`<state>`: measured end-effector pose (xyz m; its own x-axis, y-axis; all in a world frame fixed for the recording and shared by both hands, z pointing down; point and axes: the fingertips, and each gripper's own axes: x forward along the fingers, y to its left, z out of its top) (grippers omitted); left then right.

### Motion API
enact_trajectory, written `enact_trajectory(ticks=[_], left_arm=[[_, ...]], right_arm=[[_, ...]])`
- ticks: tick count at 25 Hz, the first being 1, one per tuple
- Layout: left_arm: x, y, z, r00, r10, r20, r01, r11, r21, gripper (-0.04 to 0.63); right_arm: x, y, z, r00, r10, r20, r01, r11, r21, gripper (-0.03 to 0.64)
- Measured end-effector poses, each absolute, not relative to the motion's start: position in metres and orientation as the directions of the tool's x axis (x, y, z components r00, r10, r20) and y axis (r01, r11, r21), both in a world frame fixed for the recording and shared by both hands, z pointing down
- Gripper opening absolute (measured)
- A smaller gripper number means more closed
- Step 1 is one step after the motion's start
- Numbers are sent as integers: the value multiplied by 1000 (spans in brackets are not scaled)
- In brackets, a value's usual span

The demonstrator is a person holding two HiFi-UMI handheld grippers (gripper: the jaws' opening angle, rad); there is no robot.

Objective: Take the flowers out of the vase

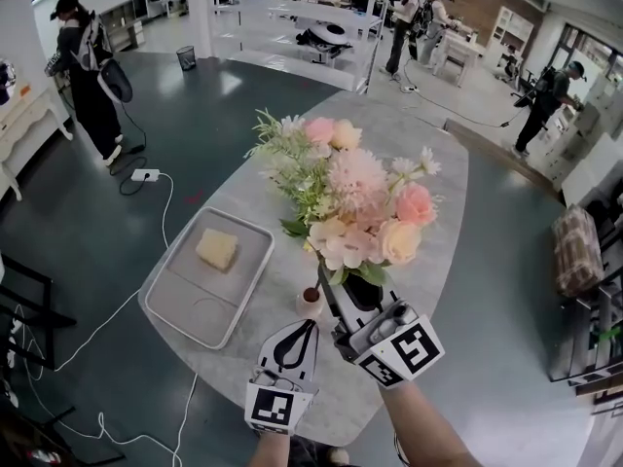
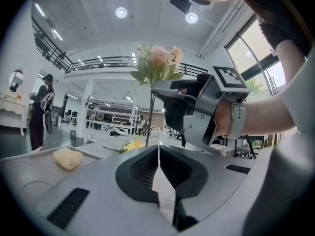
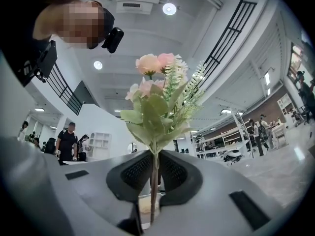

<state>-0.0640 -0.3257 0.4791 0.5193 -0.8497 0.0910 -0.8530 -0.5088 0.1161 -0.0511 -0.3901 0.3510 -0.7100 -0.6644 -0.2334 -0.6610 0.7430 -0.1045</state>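
A bunch of pink and cream flowers (image 1: pixel 355 197) with green sprigs stands above the grey table (image 1: pixel 433 188). Its thin stem (image 3: pixel 153 181) runs between the jaws of my right gripper (image 1: pixel 341 309), which is shut on it. In the right gripper view, the blooms (image 3: pixel 156 90) rise over that gripper (image 3: pixel 154 170) and the small pale vase (image 3: pixel 142 206) shows just below the jaws. The vase (image 1: pixel 311 303) stands on the table with its dark mouth showing. My left gripper (image 1: pixel 300 327) points at it from the near side, jaws shut (image 2: pixel 158 154), with nothing seen between them.
A grey tray (image 1: pixel 165 305) with a yellow sponge (image 1: pixel 216 249) lies on the left of the table. A small yellow sprig (image 2: pixel 129 145) lies beyond the left jaws. Several people stand about the hall, one at the far left (image 1: pixel 90 76). Cables trail on the floor.
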Motion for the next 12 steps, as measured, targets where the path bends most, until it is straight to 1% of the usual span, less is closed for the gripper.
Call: enact_trajectory(ticks=[12], left_arm=[[-72,-320,455,518,-852,82,-855,-511,93,17]], right_arm=[[-47,-369,340,-714,-664,-223,-663,743,-91,51]])
